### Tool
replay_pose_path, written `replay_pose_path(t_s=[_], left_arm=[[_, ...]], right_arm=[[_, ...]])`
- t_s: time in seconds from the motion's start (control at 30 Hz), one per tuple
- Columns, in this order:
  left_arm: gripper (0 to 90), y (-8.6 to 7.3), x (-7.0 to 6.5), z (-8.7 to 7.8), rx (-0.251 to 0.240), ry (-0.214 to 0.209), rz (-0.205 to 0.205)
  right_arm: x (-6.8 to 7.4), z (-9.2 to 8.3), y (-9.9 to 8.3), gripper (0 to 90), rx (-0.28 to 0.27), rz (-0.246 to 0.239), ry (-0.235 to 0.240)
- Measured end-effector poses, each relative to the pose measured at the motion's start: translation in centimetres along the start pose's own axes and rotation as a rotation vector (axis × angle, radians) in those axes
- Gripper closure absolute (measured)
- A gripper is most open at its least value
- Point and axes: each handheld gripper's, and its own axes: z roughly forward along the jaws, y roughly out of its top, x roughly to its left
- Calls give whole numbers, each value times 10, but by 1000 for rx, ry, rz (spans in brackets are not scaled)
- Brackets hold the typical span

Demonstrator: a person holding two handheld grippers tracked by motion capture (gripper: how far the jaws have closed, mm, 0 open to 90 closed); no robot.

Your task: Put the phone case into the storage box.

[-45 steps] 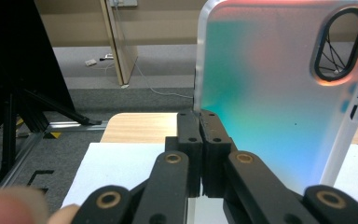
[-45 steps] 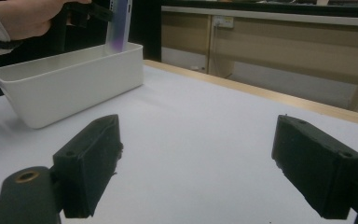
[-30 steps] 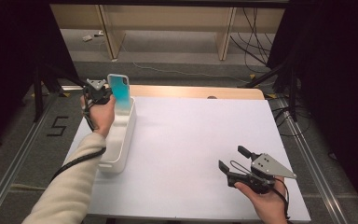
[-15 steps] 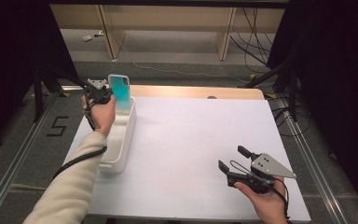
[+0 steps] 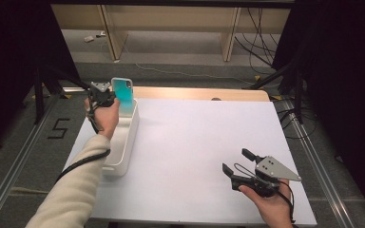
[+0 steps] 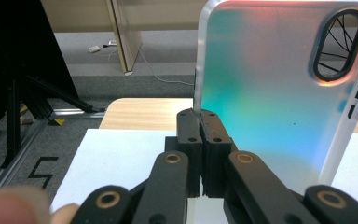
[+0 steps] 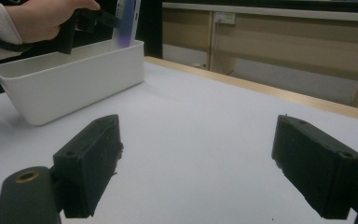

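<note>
**Thin edge grip on the case could slip over the bin**

High view: at the upper left of the frame the left gripper [image 5: 105, 96] holds a teal phone case [image 5: 123, 93] upright above the far end of the white bin [image 5: 122, 142], which sits along the left side of the desk [image 5: 195, 142]. At the lower right the right gripper [image 5: 240, 167] rests just above the desk, well apart from the bin, its fingers spread with nothing between them. The risk I judge here is the case dropping or swinging: it is held high and by one side only, so a quick hand move could tip it against the bin wall or past it onto the desk.

Left gripper view: the fingers [image 6: 190, 126] are clenched on the case [image 6: 279, 93] at its lower left edge, in the middle of the frame. Only a narrow strip of rim is caught; most of the case stands to the right of the grip. That off-centre hold could let it pivot in the fingers, and the glossy surface looks likely to slide.

Right gripper view: the case [image 7: 127, 21] and bin [image 7: 70, 79] show at the upper left, the case's lower end appearing to hang inside or just over the bin's far corner. If released from here it may land on edge and lean rather than lie flat.
</note>
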Motion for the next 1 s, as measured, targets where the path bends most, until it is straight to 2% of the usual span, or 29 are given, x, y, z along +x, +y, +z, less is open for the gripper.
replay_pose_path(t_s=[1.0], left_arm=[[879,-4,-4,6,20,2,11]], right_arm=[[0,0,0,166,1,1,0]])
